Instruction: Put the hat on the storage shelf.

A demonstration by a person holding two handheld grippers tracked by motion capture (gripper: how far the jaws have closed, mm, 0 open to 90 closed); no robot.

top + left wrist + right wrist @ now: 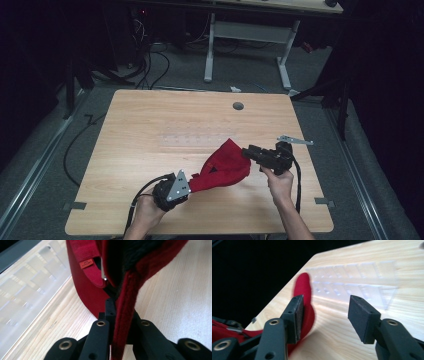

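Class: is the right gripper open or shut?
Open: the right gripper shows bare table between its fingers.

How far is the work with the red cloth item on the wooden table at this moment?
Done: the left tool is clamped on an edge of the red fabric cap. In hand: the right tool stands open beside it, gripping nothing. Left: the cap lies crumpled on the light wooden table, not yet arranged.

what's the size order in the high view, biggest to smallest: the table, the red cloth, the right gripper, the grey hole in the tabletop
1. table
2. red cloth
3. right gripper, somewhat smaller than the cloth as it looks here
4. grey hole, by far the smallest

The hole lies farther from the camera, but the gap is too big for that to matter.
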